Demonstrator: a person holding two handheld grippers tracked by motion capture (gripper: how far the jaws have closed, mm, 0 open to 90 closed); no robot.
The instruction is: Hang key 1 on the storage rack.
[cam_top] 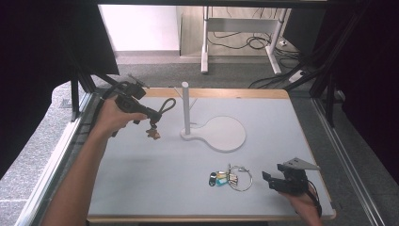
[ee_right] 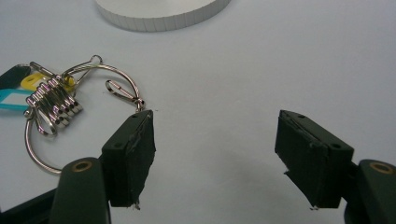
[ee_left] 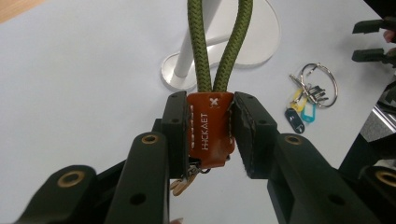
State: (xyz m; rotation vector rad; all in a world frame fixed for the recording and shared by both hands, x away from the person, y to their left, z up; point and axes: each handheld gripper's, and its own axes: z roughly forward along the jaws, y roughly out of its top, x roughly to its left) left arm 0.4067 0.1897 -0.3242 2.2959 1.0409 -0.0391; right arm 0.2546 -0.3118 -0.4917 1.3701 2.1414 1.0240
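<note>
High view has my left hand-held gripper (cam_top: 151,114) clamped on the leather tab of the green cord loop (cam_top: 167,106), near the worktop's far-left corner, its loop pointing toward the white post (cam_top: 186,109) just beyond.

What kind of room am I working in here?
Probably a lab or office test bench: a grey table fenced by black framing, with a desk frame and loose cables on carpet beyond.

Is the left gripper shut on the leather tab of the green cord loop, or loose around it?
Shut on it. The left gripper presses both pads against the brown leather tab, with the green cord loop lifted off the table.
</note>
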